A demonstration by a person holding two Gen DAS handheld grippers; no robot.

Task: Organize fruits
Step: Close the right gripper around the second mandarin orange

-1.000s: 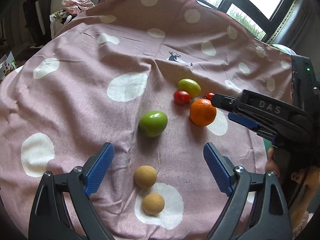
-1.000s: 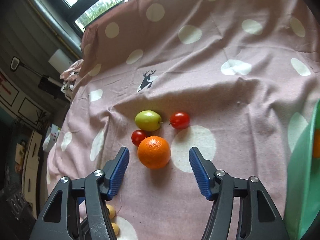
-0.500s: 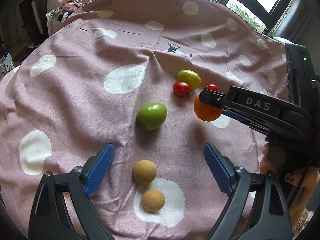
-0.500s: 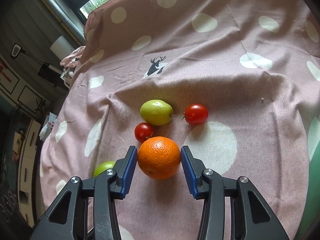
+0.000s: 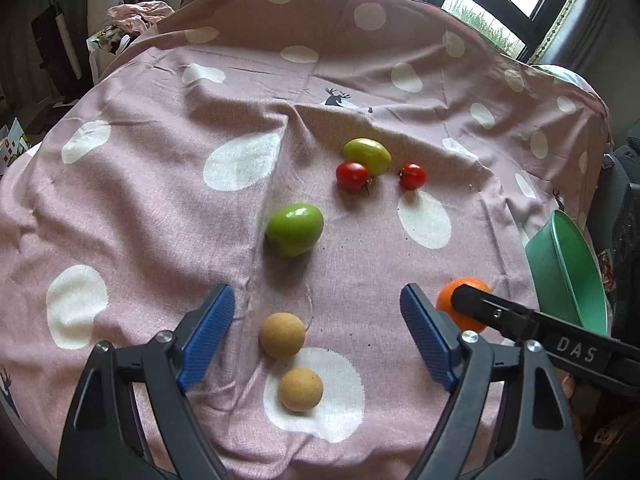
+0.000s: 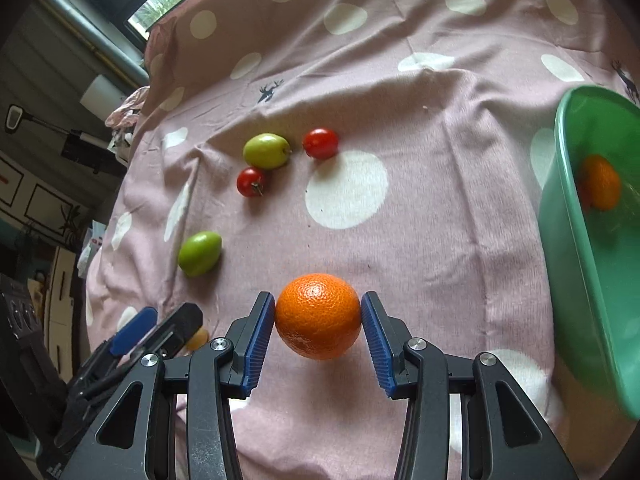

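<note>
Currently right gripper pinches the orange, lifted off the cloth, near the green bowl, which already holds one orange fruit. Left gripper spread, closing slightly, around nothing. Seven fruits remain on cloth.

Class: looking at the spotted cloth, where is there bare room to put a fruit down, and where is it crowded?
Bare: the wide stretch of cloth between the red tomato and the green bowl, and the cloth left of the green fruit. Crowded: the tomato cluster beside the yellow-green fruit, and around the two tan balls.
</note>
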